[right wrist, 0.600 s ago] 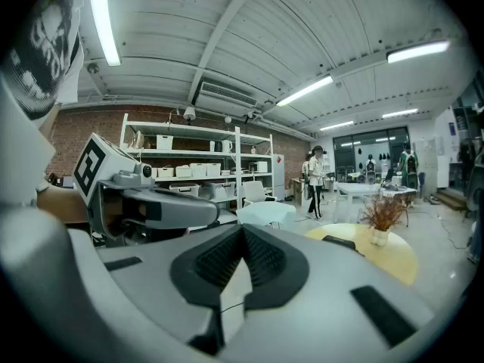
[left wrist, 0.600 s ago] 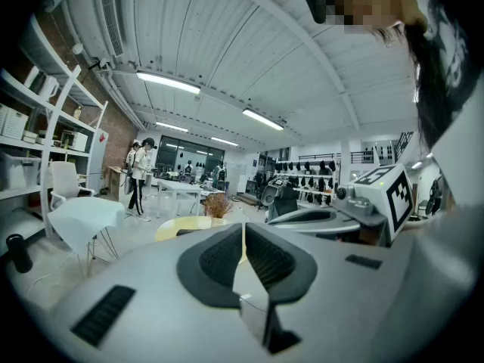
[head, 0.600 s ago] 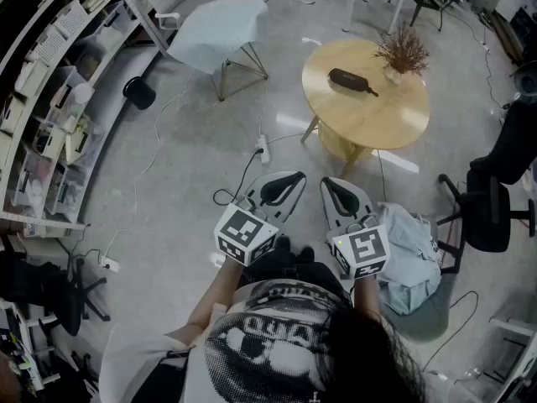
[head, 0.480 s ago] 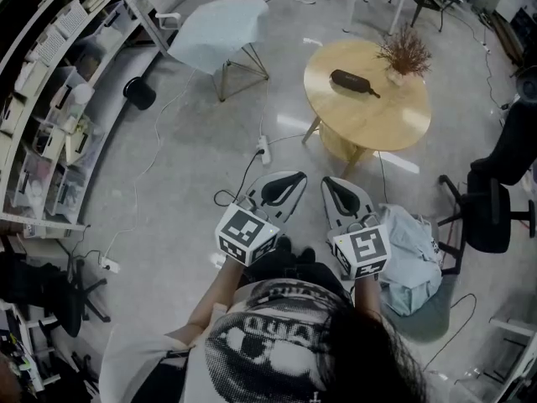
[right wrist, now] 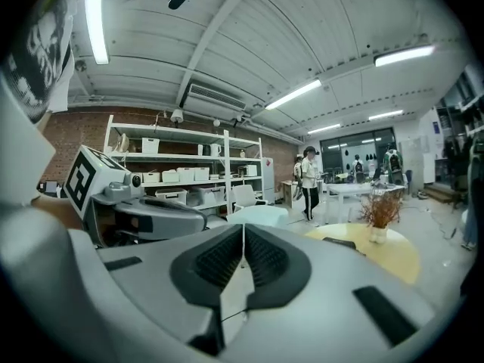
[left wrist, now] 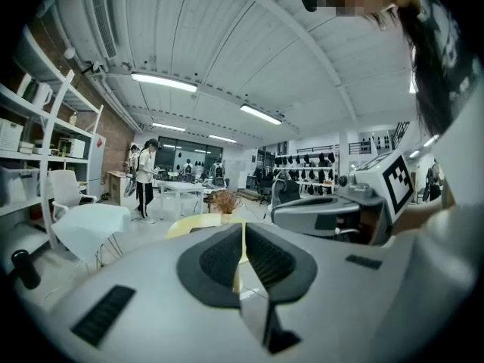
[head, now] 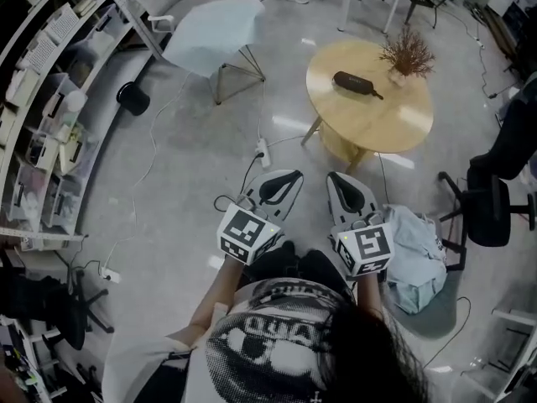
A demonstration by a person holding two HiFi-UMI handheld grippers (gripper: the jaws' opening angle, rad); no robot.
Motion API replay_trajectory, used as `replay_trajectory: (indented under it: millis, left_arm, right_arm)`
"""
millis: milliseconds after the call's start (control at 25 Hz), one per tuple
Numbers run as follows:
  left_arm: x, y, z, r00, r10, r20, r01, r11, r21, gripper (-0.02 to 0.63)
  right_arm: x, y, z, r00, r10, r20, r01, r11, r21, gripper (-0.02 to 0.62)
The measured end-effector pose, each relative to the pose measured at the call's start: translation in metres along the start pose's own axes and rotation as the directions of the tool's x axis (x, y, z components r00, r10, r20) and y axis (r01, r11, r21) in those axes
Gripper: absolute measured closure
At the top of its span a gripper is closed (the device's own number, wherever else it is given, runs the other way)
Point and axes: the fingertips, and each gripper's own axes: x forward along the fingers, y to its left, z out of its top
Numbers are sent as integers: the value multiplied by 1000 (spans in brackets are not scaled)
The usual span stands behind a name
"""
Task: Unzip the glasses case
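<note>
A dark oblong glasses case lies on the round wooden table, next to a small vase of dried twigs; its edge also shows in the right gripper view. Both grippers are held side by side in front of me, well short of the table. My left gripper is shut with nothing between its pads. My right gripper is shut and empty too. The case is hidden behind the jaws in the left gripper view.
A white chair stands to the left of the table, shelving along the left wall, black office chairs at right. A pale bag lies on the floor by my right side. Cables and a power strip cross the floor. People stand far off.
The view has shifted slightly; the table and case sit a little further right and lower in the head view. Both grippers stay shut and level, nearly in the same place.
</note>
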Motion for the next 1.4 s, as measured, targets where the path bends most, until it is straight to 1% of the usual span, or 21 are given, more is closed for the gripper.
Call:
replay_trajectory:
  millis: [80, 280, 600, 800, 1000, 1200, 1400]
  left_arm:
    - [-2, 8, -4, 1000, 4, -1, -4, 1000, -8, 584]
    - [-1, 23, -8, 1000, 11, 14, -10, 998, -67, 584]
    - [33, 48, -17, 1000, 4, -23, -6, 996, -86, 584]
    - [68, 73, -15, 999, 0, -54, -4, 997, -76, 584]
    - [127, 108, 3, 998, -3, -63, -1, 998, -59, 584]
    - [191, 124, 23, 997, -25, -68, 22, 999, -36, 584]
    - [233, 137, 30, 995, -31, -96, 28, 999, -24, 584]
  right_arm:
    - [2, -1, -4, 1000, -13, -4, 13, 1000, 0, 600]
    - [6, -8, -16, 999, -31, -30, 31, 999, 19, 600]
    - [39, -43, -20, 999, -31, -35, 32, 998, 44, 600]
    - [70, -84, -18, 999, -37, -37, 39, 997, 68, 600]
    - [109, -138, -6, 998, -41, -43, 44, 997, 64, 600]
    - [136, -195, -5, 997, -39, -70, 44, 996, 77, 600]
    - [163, -234, -3, 996, -27, -82, 34, 996, 82, 600]
